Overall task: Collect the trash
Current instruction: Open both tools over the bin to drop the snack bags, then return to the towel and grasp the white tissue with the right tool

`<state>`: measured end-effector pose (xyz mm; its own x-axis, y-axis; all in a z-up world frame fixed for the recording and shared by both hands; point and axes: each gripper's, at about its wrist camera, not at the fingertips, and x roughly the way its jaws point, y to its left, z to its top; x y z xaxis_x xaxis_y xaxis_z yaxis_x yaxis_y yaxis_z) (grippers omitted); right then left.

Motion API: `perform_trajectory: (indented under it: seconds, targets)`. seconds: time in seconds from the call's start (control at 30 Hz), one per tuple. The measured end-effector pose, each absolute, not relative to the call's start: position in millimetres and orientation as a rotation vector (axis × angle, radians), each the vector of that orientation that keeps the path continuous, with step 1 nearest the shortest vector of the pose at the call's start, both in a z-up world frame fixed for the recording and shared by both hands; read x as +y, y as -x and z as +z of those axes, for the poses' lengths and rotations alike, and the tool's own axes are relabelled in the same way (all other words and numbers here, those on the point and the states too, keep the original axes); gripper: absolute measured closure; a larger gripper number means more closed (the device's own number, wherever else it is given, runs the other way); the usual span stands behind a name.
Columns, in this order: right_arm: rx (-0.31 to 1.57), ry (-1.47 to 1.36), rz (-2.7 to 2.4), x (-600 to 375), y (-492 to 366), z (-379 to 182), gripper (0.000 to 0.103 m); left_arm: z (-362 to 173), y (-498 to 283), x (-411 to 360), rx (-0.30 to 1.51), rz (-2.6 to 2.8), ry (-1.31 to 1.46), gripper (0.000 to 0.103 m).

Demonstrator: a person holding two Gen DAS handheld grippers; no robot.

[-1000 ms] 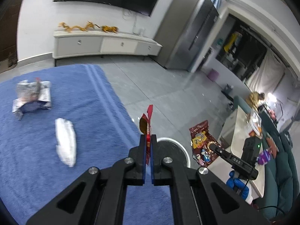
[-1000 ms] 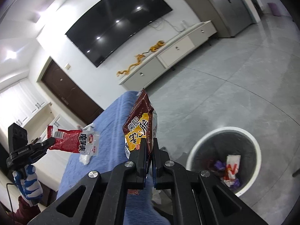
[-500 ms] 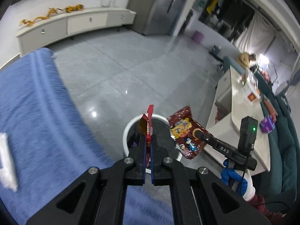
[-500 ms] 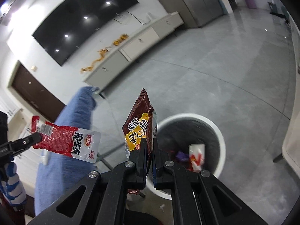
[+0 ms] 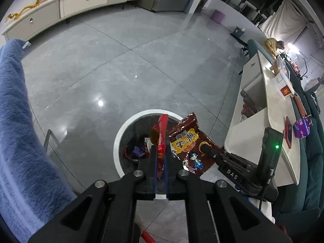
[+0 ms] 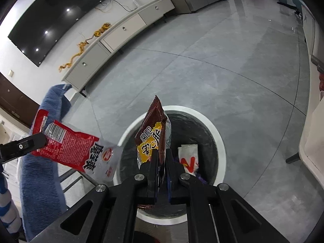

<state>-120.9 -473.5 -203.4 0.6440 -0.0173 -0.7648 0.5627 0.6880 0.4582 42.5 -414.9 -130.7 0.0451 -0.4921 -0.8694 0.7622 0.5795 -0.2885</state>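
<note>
Above the white-rimmed bin [image 5: 121,133], both grippers stay clamped on trash so it falls inside when freed: the left gripper [image 5: 160,158] pinches a red wrapper [image 6: 70,147], the right gripper [image 6: 162,162] a brown snack bag [image 6: 154,133]

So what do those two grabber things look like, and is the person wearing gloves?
Both are matte black, with angular arms, triangular cutouts and silver bolt heads. The left gripper has thin blue-edged jaws; so does the right gripper. From the left wrist view, the right one shows white "DAS" lettering, a green light and a black cable. A blue-and-white striped glove shows at the edge.
</note>
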Motion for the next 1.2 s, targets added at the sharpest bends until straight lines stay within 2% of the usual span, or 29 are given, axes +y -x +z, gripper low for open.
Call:
perform_trajectory:
  seconds: [0.03, 0.07, 0.1, 0.13, 0.17, 0.4, 0.67, 0.9, 1.2]
  targets:
    - [0.823, -0.748, -0.375, -474, 120, -204, 0.095, -132, -41, -418, 1.182, -0.976, -0.285, 0.096]
    - [0.832, -0.743, -0.382, -474, 121, -206, 0.089, -133, -41, -419, 1.188, -0.979, -0.283, 0.091]
    - [0.834, -0.741, -0.385, -475, 122, -207, 0.072, -134, -41, -423, 1.192, -0.981, -0.28, 0.086]
    - [0.835, -0.736, -0.392, -474, 123, -206, 0.062, -133, -42, -422, 1.189, -0.983, -0.272, 0.067]
    - [0.831, -0.73, -0.397, -473, 125, -205, 0.05, -130, -41, -422, 1.178, -0.98, -0.265, 0.053]
    - [0.817, -0.735, -0.391, -467, 130, -193, 0.05, -113, -40, -409, 1.141, -0.991, -0.234, 0.052]
    - [0.729, -0.699, -0.344, -453, 135, -142, 0.05, -61, -32, -357, 0.979, -0.967, -0.25, 0.052]
    - [0.682, -0.619, -0.228, -411, 108, -92, 0.05, -28, -53, -275, 0.873, -0.856, -0.222, 0.052]
    - [0.697, -0.503, 0.016, -322, 33, -46, 0.05, -6, -127, -138, 0.765, -0.564, -0.158, 0.051]
